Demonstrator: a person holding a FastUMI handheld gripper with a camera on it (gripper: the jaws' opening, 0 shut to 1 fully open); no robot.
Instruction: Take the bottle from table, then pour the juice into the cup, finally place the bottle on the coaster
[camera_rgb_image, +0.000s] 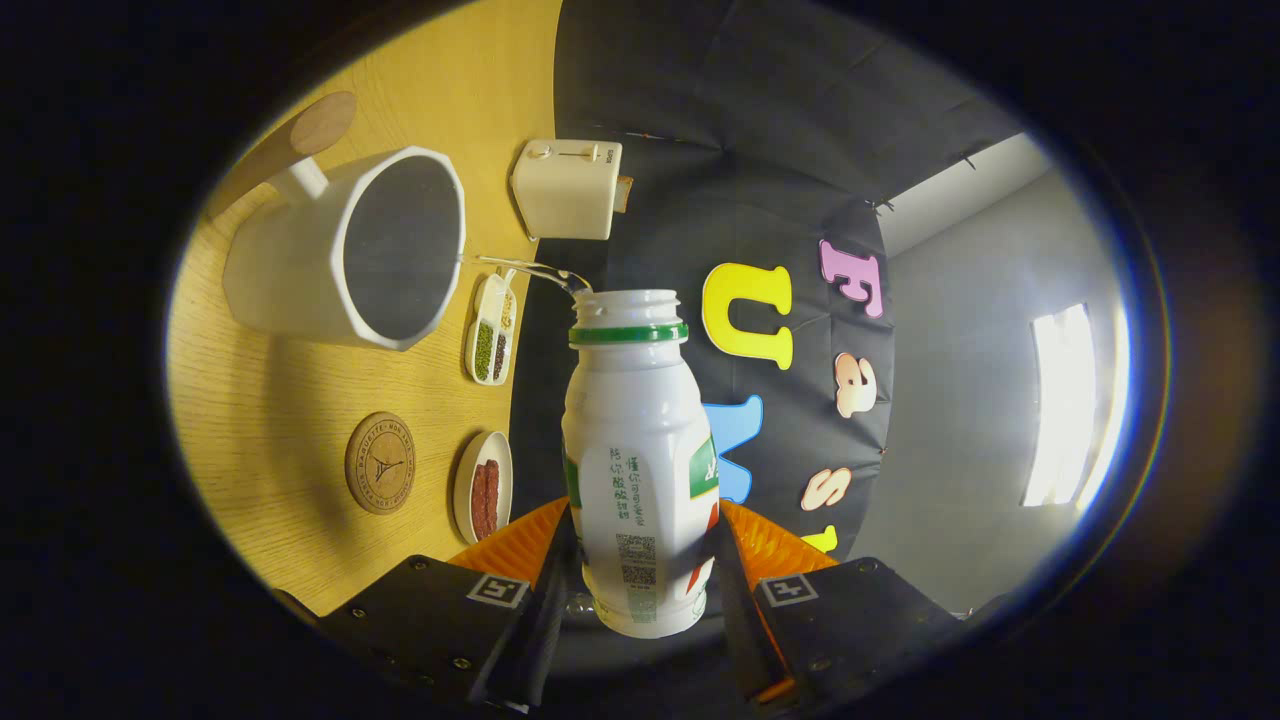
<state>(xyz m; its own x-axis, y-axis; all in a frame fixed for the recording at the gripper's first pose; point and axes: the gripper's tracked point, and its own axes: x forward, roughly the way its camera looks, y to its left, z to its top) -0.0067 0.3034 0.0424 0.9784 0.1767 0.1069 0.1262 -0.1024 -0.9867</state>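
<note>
The hand-held gripper (640, 560) is clamping the bottle (640, 470) low on its body, both fingers pressing in on either side, and the whole rig is rolling over onto its side, so the tabletop (270, 440) is standing like a wall off to the bottle's flank. The bottle's long axis is running straight ahead from between the fingers, uncapped mouth leading, and a thin clear stream (525, 268) is arcing from the lip across to the cup (345, 250). That's the relation that matters: the cup's open mouth is lying just beyond and to the side of the bottle's neck, rim close to the lip but apart from it. The pour looks to be under way, and holding the tilt steady over that rim is the job. The coaster (380, 463) is waiting nearer the fingers than the cup, beside a small dish (483, 487), well clear of the cup. A toaster (567, 188) is sitting further back.
</note>
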